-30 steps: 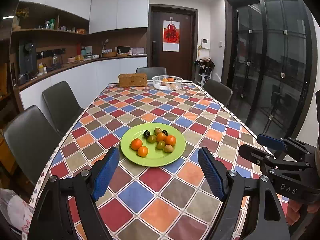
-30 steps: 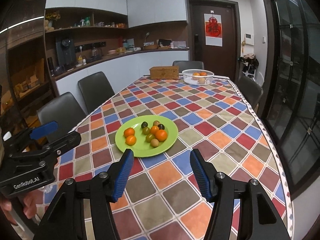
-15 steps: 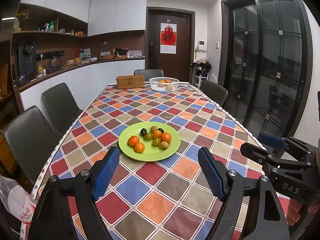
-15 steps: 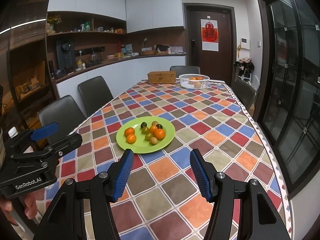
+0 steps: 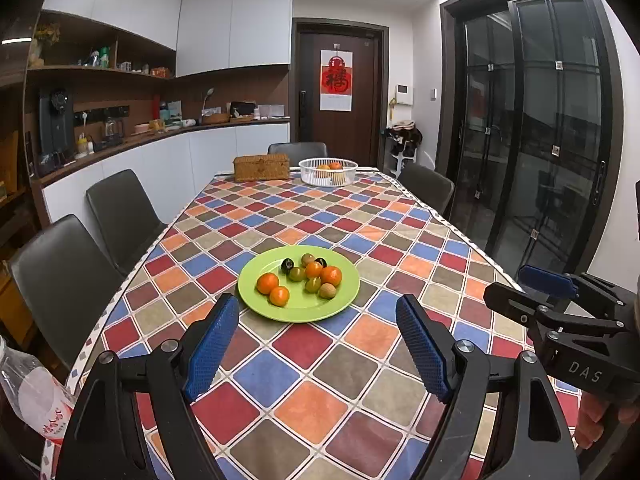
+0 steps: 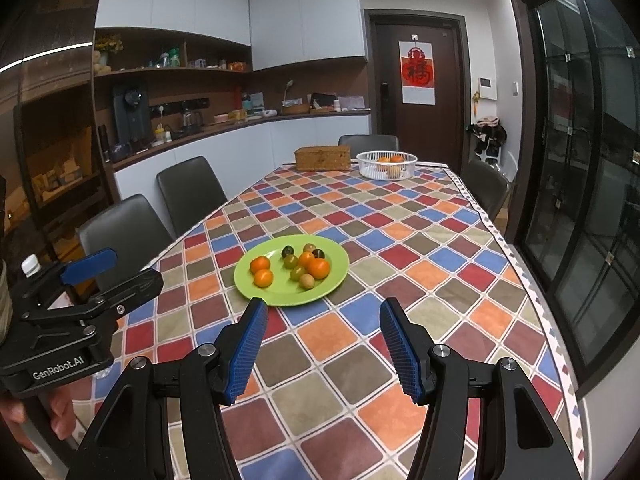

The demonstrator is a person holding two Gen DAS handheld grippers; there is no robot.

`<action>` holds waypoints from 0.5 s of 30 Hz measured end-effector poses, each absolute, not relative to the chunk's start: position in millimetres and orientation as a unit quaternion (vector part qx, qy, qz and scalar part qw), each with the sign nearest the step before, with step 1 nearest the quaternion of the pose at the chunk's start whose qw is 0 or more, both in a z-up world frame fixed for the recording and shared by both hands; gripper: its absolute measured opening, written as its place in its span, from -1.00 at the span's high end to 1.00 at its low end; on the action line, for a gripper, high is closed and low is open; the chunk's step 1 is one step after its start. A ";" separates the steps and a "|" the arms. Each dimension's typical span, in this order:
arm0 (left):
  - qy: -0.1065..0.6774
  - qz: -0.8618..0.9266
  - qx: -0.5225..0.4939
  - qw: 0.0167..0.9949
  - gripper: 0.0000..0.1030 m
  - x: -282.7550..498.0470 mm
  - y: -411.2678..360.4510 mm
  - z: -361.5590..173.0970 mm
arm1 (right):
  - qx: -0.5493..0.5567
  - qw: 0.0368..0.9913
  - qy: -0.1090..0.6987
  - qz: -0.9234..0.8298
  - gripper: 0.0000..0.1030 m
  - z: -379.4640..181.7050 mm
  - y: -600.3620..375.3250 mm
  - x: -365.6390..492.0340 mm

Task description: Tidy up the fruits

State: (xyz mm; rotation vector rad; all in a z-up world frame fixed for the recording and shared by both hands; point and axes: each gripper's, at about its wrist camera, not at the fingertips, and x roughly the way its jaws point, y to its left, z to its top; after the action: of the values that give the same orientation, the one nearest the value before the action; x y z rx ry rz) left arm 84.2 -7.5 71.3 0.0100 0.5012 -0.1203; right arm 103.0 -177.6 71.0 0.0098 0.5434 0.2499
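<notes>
A green plate (image 5: 256,300) (image 6: 340,266) sits on the checkered tablecloth and holds several small fruits: orange ones (image 5: 267,283) (image 6: 318,268), green ones (image 5: 296,274), dark ones (image 5: 287,265) and a tan one (image 5: 327,291). A white basket (image 5: 328,171) (image 6: 386,164) with oranges stands at the table's far end. My left gripper (image 5: 318,344) is open and empty, above the table in front of the plate. My right gripper (image 6: 323,348) is open and empty, also in front of the plate. Each gripper shows at the edge of the other's view.
A woven box (image 5: 261,167) stands next to the white basket. Dark chairs (image 5: 120,216) line the table's left side, others stand at the far end and right. A plastic bottle (image 5: 28,392) is at the lower left. Glass doors are on the right.
Both grippers have pulled back and risen a little, so the plate looks farther away and more of the table's near part shows. Both stay open.
</notes>
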 end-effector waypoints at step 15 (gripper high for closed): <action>0.246 -0.057 0.005 0.967 -0.57 80.2 -5.7 78.9 | 0.005 0.957 0.263 0.120 -0.15 73.9 -179.6 100.1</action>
State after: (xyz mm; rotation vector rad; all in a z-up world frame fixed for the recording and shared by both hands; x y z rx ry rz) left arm 80.2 -5.7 78.9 0.0110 0.4978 -0.1162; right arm 100.1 -179.6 73.9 0.0109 0.5336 0.2435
